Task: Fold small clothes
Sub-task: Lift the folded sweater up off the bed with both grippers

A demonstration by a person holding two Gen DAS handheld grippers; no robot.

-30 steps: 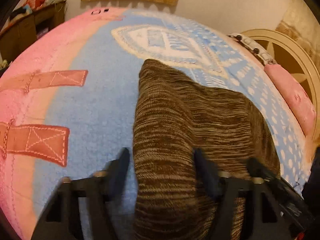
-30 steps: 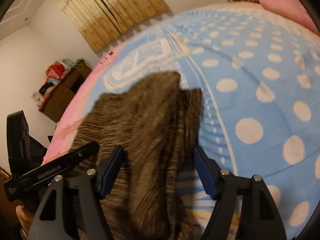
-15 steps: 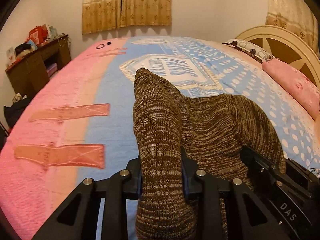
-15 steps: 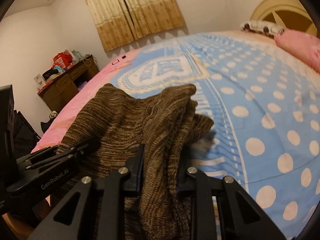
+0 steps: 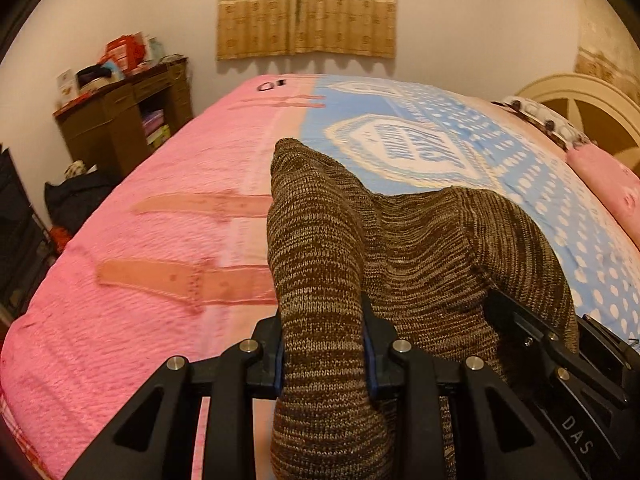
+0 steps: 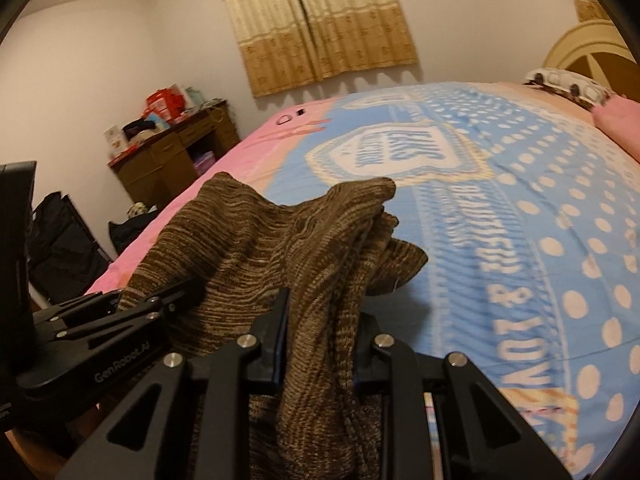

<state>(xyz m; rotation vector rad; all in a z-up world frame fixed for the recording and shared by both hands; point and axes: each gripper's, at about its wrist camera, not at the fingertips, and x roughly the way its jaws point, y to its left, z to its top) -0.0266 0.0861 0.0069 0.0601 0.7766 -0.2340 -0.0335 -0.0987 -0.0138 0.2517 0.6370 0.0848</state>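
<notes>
A brown striped knit garment [image 5: 400, 248] hangs lifted above the bed, bunched between both grippers. My left gripper [image 5: 323, 348] is shut on its near left edge. My right gripper [image 6: 320, 340] is shut on its near right edge; the garment [image 6: 260, 240] drapes forward from both, with one corner drooping onto the blue cover. The right gripper also shows at the lower right of the left wrist view [image 5: 560, 360], and the left gripper at the lower left of the right wrist view [image 6: 132, 312].
The bed cover is pink [image 5: 140, 280] on the left and blue with white dots [image 6: 560, 240] on the right. A brown desk [image 5: 120, 120] with clutter stands left by the wall. Pillows [image 5: 600, 184] and a cream headboard [image 5: 580, 96] lie far right.
Both grippers closed on the garment's near edge and lifted it off the bed. The views tilted up from the cover toward the room.
</notes>
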